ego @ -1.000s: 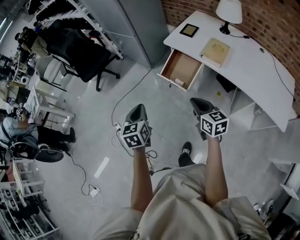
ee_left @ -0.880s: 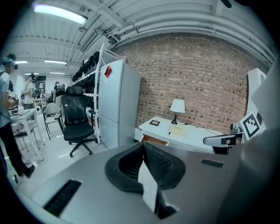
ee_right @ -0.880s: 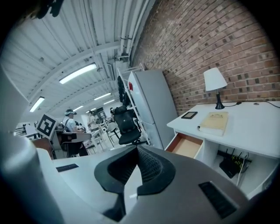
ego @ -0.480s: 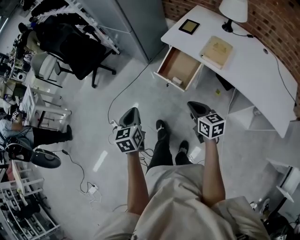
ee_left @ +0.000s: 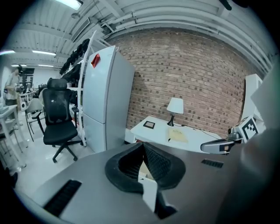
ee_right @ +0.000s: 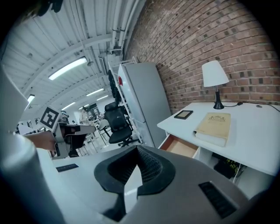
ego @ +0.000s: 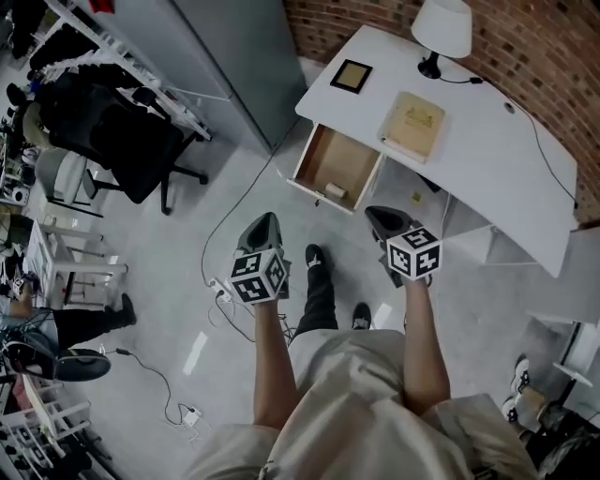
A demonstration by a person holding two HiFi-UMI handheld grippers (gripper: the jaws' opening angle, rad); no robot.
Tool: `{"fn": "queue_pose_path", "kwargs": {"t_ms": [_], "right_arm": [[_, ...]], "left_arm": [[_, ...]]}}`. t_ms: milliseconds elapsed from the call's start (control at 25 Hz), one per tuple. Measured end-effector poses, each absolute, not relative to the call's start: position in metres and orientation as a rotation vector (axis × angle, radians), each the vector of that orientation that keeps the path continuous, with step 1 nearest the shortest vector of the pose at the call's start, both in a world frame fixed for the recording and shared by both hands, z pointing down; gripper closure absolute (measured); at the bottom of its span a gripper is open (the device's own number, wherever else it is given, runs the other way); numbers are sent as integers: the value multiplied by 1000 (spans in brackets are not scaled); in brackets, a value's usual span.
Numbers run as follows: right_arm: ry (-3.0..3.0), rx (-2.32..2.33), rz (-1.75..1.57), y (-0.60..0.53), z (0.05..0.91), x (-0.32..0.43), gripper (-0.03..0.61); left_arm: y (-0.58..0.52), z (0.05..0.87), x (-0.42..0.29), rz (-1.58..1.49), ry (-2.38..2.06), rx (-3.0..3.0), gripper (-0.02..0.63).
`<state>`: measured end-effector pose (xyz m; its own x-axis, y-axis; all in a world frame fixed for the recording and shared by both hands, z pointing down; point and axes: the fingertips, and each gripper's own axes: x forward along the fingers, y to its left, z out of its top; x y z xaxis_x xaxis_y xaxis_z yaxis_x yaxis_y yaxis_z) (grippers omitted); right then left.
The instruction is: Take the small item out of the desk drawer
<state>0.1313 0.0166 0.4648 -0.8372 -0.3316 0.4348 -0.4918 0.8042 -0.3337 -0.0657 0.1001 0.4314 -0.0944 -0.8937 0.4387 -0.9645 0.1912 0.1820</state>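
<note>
The white desk (ego: 469, 159) stands against the brick wall, its wooden drawer (ego: 323, 159) pulled open toward me. A small pale item (ego: 335, 190) lies near the drawer's front edge. My left gripper (ego: 261, 225) is over the floor, short of the drawer and to its left, shut with nothing in it. My right gripper (ego: 380, 217) is just in front of the desk, right of the drawer, also shut and empty. In the right gripper view the open drawer (ee_right: 181, 148) shows beyond the closed jaws (ee_right: 136, 168). The left gripper view shows closed jaws (ee_left: 142, 166) pointing at the desk.
On the desk are a lamp (ego: 442, 28), a tan book (ego: 411, 124) and a small framed picture (ego: 350, 75). A grey cabinet (ego: 216, 56) stands left of the desk, a black office chair (ego: 131, 141) further left. Cables (ego: 220, 291) trail over the floor by my feet.
I have stepped toward the desk, so the drawer now lies closer to both grippers. Both grippers stayed shut and level.
</note>
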Motion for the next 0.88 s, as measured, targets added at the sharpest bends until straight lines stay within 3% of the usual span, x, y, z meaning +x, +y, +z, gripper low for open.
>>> {"fn": "queue_pose_path", "kwargs": {"t_ms": [400,880], "right_arm": [[-2573,693,658,-76,473,67,554],[-2455,803,701,-137,515,25,554]], "left_arm": [[-30,436,-109,254,-1876,1882,597],[-110,478,-146,271,-1686,1993,597]]}}
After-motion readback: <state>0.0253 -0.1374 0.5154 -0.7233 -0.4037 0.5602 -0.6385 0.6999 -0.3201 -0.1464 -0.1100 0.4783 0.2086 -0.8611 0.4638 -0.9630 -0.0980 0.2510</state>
